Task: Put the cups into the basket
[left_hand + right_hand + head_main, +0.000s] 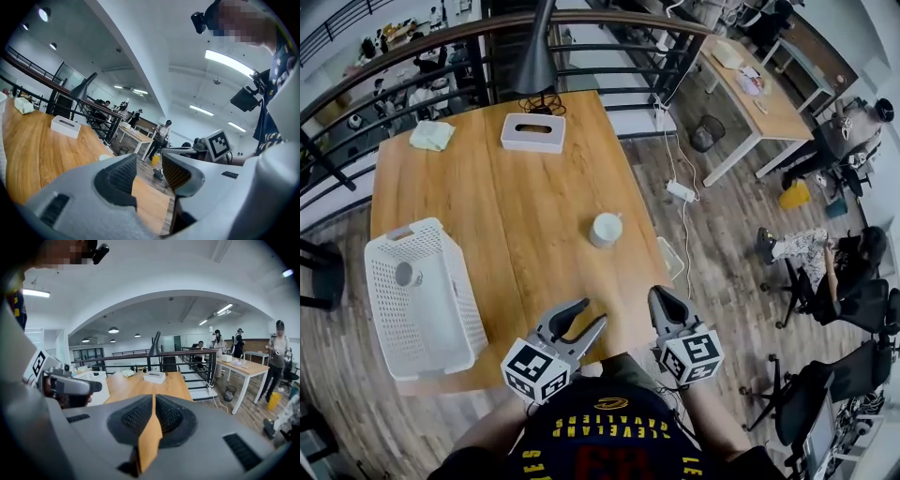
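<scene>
Left gripper (pixel 150 169) first: its two grey ribbed jaws stand apart, and nothing sits in the gap, only bare tabletop and floor beyond. Over to the right gripper (pixel 153 417): jaws pressed together, pad against pad, holding nothing.

Now the target. A round white cup (pixel 606 229) stands upright on the pale wooden table (pixel 516 206), well to the right of the white perforated plastic basket (pixel 431 328). It sits out ahead of both pairs of jaws, roughly between the lines they point along, and is clear of both, touching neither.

The left gripper hangs over the table's near edge, just right of the basket's near corner. The right gripper is further right of the basket again, at the table's near right corner.

Inside the basket, a second white cup (pixel 407 274) lies on its side against the floor of the far half.

Past the basket's far end there is a crumpled white cloth (pixel 431 135), and to its right a white rectangular tissue box (pixel 532 132) with a black cone-shaded lamp (pixel 534 56) behind it.
</scene>
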The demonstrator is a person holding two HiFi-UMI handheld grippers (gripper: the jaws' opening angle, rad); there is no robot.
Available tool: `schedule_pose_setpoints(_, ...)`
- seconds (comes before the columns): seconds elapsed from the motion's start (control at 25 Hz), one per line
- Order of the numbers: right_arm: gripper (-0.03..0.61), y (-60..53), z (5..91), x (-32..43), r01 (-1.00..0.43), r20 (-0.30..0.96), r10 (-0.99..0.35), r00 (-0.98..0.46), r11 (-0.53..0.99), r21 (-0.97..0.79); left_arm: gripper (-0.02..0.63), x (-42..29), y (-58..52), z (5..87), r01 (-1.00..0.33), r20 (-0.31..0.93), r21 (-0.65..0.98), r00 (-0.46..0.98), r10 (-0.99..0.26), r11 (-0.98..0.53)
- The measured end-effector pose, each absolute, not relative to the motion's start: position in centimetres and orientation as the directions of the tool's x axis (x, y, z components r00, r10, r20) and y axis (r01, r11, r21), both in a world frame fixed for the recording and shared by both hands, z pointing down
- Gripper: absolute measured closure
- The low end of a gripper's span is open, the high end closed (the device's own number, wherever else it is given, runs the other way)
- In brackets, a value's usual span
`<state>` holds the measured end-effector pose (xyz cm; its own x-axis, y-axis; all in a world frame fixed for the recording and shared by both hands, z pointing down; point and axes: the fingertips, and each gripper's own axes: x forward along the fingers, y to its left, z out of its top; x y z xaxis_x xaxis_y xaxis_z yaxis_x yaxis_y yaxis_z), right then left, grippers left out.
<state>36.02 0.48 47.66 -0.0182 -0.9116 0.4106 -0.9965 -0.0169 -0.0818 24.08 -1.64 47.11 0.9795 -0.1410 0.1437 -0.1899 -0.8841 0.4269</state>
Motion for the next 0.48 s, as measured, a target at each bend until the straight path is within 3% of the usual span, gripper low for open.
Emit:
schedule_pose_setpoints(0.12,0.548,-1.7,48.7,38.9,-0.999,0.426,-0.905,-0.02,-0.001,-0.049,0.454,24.1,-3.2,47.7,-0.253,0.172,0.393,0.965,-0.199,-0.884)
schedule_pose_setpoints(0.32,0.434,-5.3,51.8,42.8,-0.998,0.487,-0.872,-0.056,0.063,-0.003,0.437,25.3,-5.0,48.5,-0.339,0.216,0.374,0.937,-0.274,-0.863)
schedule_pose_setpoints(0.48,0.416,-9.3,56.1,44.4,-0.992,0.536,-0.836,-0.122,0.125,-0.031,0.437,25.4,-5.8,49.0,-0.418,0.267,0.363,0.903,-0.336,-0.833)
